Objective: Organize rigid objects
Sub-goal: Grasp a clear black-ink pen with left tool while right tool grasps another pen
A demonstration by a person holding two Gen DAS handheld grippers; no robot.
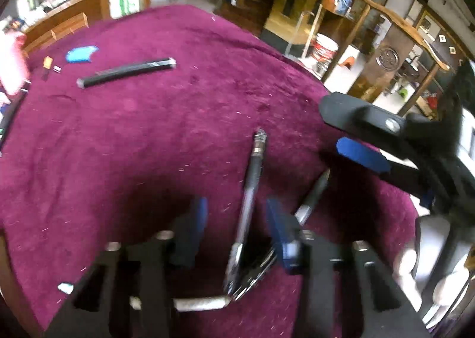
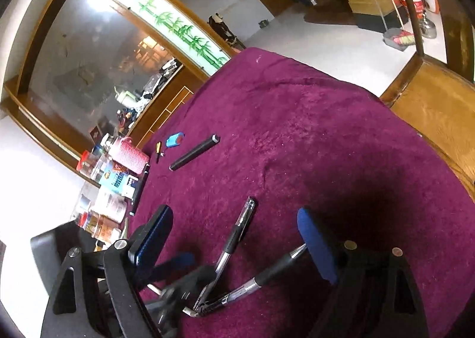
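Nearest the left wrist camera, the left gripper [image 1: 234,216] has its blue-padded fingers [image 1: 199,213] spread apart over the purple cloth [image 1: 178,118], with a pen [image 1: 251,189] lying in the gap between them and touching neither. That pen's long axis runs almost straight away from the camera, its tip pointing out toward the middle of the cloth and its clip end close in under the gripper. A second pen [image 1: 314,192] lies just to the right of the first, slanting up and to the right, so the two meet near their clip ends and fan apart like a V. A short pale stick [image 1: 199,304] lies crosswise on the cloth at the foot of that V.

In the right wrist view the right gripper [image 2: 237,234] is also wide open, its fingers [image 2: 316,243] standing on either side of the same two pens [image 2: 237,237] without gripping them; the second pen [image 2: 267,274] points toward the right-hand finger.

Farther out from the pens, well apart, a dark tube [image 1: 126,71] lies flat, its length running left to right in the left view. Beyond it sit a small blue object [image 1: 80,53] and some tiny items too small to name. A wooden chair [image 2: 436,106] stands past the cloth's edge.
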